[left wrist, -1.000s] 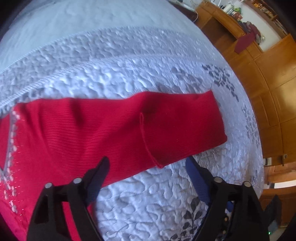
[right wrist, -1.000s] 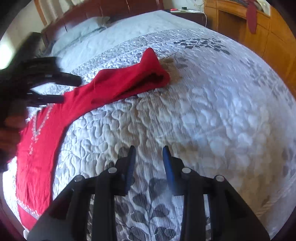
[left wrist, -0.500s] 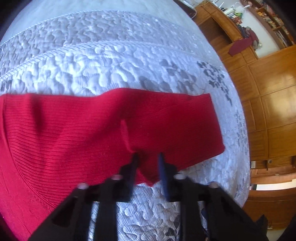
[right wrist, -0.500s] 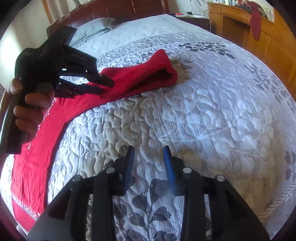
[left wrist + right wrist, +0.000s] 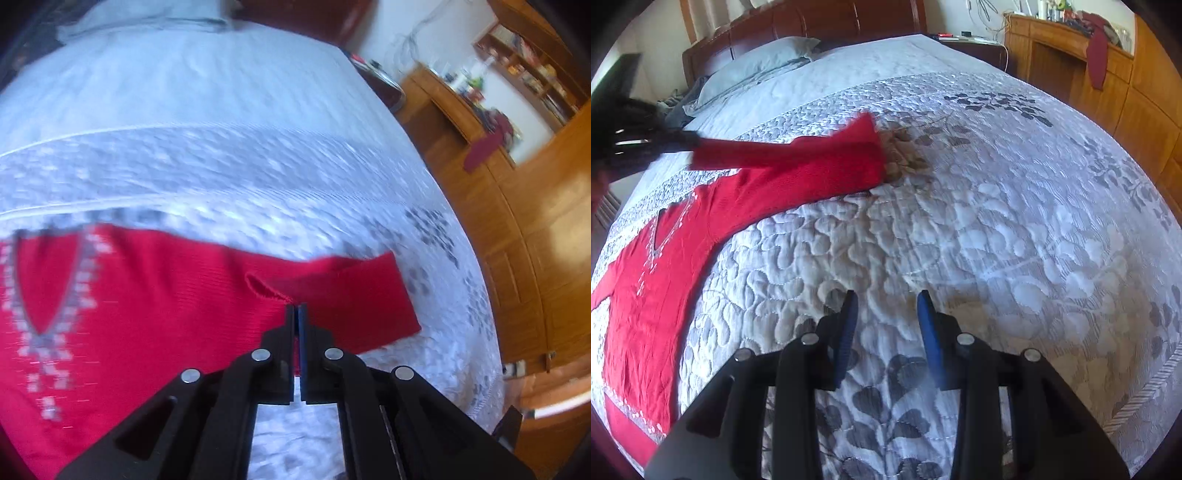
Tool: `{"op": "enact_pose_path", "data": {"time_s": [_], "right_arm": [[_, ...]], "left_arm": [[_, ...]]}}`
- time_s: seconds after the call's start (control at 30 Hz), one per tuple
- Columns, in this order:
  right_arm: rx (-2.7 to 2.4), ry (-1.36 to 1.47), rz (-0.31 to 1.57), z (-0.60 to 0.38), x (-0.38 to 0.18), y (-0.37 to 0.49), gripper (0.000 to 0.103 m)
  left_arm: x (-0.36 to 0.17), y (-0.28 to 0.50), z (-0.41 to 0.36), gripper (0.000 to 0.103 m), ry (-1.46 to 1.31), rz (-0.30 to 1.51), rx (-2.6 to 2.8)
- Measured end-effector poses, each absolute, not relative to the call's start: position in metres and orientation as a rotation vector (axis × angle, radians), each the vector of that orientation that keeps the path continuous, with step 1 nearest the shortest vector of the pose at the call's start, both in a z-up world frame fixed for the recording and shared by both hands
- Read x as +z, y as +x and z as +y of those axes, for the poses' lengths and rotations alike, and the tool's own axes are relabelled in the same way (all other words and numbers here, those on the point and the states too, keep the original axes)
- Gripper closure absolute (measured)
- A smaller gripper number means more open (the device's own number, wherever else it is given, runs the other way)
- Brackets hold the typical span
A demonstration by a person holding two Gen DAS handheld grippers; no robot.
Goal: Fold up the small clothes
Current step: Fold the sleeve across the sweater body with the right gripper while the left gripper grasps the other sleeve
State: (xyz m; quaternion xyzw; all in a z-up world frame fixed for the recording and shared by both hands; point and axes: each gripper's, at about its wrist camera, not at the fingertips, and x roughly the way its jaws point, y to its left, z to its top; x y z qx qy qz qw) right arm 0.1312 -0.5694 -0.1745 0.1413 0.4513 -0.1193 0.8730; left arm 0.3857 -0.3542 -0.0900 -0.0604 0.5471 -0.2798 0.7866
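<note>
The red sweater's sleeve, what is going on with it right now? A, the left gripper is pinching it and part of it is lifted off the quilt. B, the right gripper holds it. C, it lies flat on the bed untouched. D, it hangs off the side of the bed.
A: the left gripper is shut on the red sweater's sleeve, which is raised off the quilt, while the right gripper is open and empty.

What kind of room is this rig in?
Most likely a home bedroom: a bed with a quilt, a pillow against a wooden headboard, and a wooden cabinet beside it. A red sweater lies on the quilt.
</note>
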Motion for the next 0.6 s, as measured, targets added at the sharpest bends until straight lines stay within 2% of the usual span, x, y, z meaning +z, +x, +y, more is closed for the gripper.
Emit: {"op": "enact_pose_path", "data": {"time_s": [0.3, 0.43, 0.6], "right_arm": [[-0.207, 0.212, 0.968, -0.539, -0.177, 0.139, 0.069], [-0.189, 0.168, 0.989, -0.52, -0.179, 0.146, 0.069], [-0.16, 0.127, 1.001, -0.496, -0.171, 0.166, 0.068]], "left_arm": [[-0.063, 0.414, -0.183, 0.102, -0.096, 1.095, -0.311], [-0.072, 0.43, -0.096, 0.102, -0.134, 1.086, -0.134], [-0.098, 0.442, -0.026, 0.102, -0.147, 1.084, 0.009]]}}
